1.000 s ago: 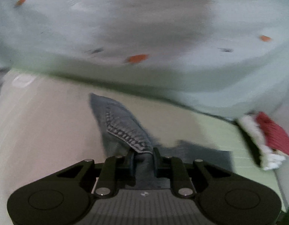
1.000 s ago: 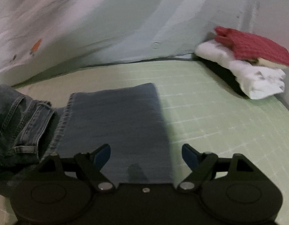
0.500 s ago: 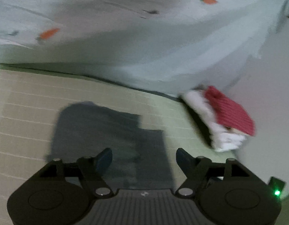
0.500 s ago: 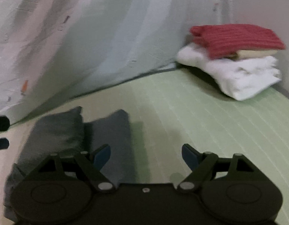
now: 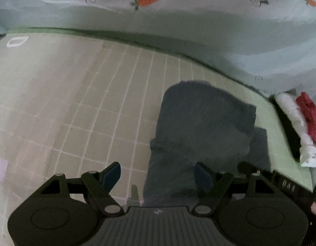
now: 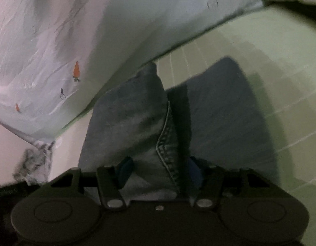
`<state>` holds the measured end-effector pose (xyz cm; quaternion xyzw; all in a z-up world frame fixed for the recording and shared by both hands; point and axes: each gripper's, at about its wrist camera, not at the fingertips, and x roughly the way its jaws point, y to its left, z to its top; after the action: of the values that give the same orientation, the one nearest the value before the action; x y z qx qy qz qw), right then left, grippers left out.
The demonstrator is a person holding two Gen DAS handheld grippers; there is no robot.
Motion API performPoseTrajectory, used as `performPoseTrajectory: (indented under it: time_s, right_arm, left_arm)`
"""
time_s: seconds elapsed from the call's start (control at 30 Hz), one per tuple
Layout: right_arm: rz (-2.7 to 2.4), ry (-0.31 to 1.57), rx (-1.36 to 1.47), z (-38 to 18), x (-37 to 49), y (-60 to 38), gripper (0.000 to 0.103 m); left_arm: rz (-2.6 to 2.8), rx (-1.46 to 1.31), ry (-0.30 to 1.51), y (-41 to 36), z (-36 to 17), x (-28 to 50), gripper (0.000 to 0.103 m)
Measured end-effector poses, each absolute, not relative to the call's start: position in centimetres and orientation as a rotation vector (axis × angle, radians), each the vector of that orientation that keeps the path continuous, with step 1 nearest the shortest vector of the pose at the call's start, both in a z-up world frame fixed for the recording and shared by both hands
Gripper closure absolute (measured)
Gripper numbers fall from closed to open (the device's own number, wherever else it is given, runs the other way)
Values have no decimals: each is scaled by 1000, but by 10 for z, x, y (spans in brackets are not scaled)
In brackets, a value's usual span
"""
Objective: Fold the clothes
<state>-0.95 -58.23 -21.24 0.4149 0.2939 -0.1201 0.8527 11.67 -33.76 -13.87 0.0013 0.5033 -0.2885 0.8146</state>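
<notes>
My left claw (image 5: 156, 174) stands wide open over the near edge of the jeans (image 5: 201, 135), nothing between its tips but the grid mat (image 5: 96, 102) and a strip of denim; its jaws have just been opening. The jeans lie part-folded on the mat, near the quilt with carrots (image 5: 178, 20), and the folded pile of white and red (image 5: 301, 123) sits well apart at the right.

My right claw (image 6: 158, 171) is the busy one: its jaws have just been closing, and a thick fold of jeans (image 6: 137, 123) with the stitched seam sits between the tips. Whether the pads already press, I cannot tell. To do this well, I judge I should bite the whole layered edge, not only the top ply, keep the seam straight, and bring the left claw down on the matching corner before lifting.
</notes>
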Motion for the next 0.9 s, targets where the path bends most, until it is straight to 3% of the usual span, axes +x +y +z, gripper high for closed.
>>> performPoseTrajectory:
  time_s: [0.1,0.23,0.3,0.37,0.47,0.63,0.67,0.7,0.77,0.83,0.9]
  right_arm:
    - [-212,609,939,-222,2,-583,19]
    - [-174,603,958,-225,20,-578,19]
    - [-170,629,935,-218,29,-576,56]
    - [-166,629,872,-202,30,-571,86]
    - [-125,503,889,-166,9,-572,93]
    - [-245,441,776,-114,-32,-580,93]
    - [-290,499,736,-118,-31,-583,87]
    - [-338,567,697,-124,-29,-588,61]
    - [-426,677,622,-138,-27,-592,31]
    - [-502,751,550,-153,-26,-590,32]
    - [-527,751,562,-161,-30,-587,22]
  left_arm:
    - [-627,12,1098,-342,-147,118,23]
    - [-645,6,1099,-344,-152,120,21]
    - [-642,-14,1109,-340,-153,122,20]
    - [-637,-12,1101,-341,-150,121,20]
    - [-653,32,1047,-349,-140,116,20]
    - [-732,14,975,-361,-114,109,19]
    - [-752,10,975,-364,-114,107,17]
    - [-771,5,979,-367,-115,107,15]
    - [-788,9,1017,-375,-126,108,15]
    - [-785,38,1063,-383,-136,109,15]
    - [-800,62,1081,-387,-142,109,15]
